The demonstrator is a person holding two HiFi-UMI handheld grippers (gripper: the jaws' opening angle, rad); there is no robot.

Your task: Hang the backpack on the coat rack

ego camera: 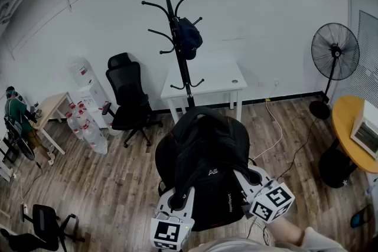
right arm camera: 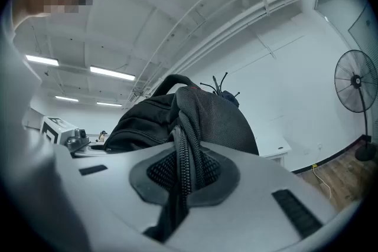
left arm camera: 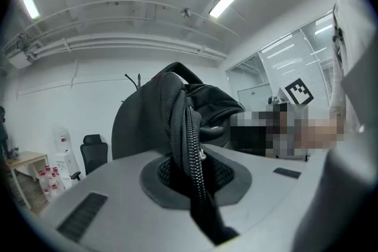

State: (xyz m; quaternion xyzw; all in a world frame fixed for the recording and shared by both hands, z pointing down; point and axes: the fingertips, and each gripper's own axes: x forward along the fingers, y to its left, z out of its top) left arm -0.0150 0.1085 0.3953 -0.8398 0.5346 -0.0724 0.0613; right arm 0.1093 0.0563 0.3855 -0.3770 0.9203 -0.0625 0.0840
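Left gripper [ego camera: 176, 202]: I hold it level, low at my left, with its jaws clamped on a zippered edge of the backpack [ego camera: 204, 162].
Right gripper [ego camera: 251, 186]: I hold it almost level, low at my right, with its jaws pinched on another zippered edge.
Backpack: black, held up between my two grippers just in front of me, well apart from the coat rack [ego camera: 180, 44].
Coat rack: upright beyond the backpack, at the front edge of the white table [ego camera: 207, 82]. A dark item [ego camera: 189, 37] hangs on its right side.
Edges: office chair [ego camera: 127, 100] left of the rack. Fan [ego camera: 333, 62] and round table [ego camera: 348, 127] at far right.
Open room: wood floor [ego camera: 106, 180] spreads out left of the backpack. A cable [ego camera: 277, 133] trails on its right.
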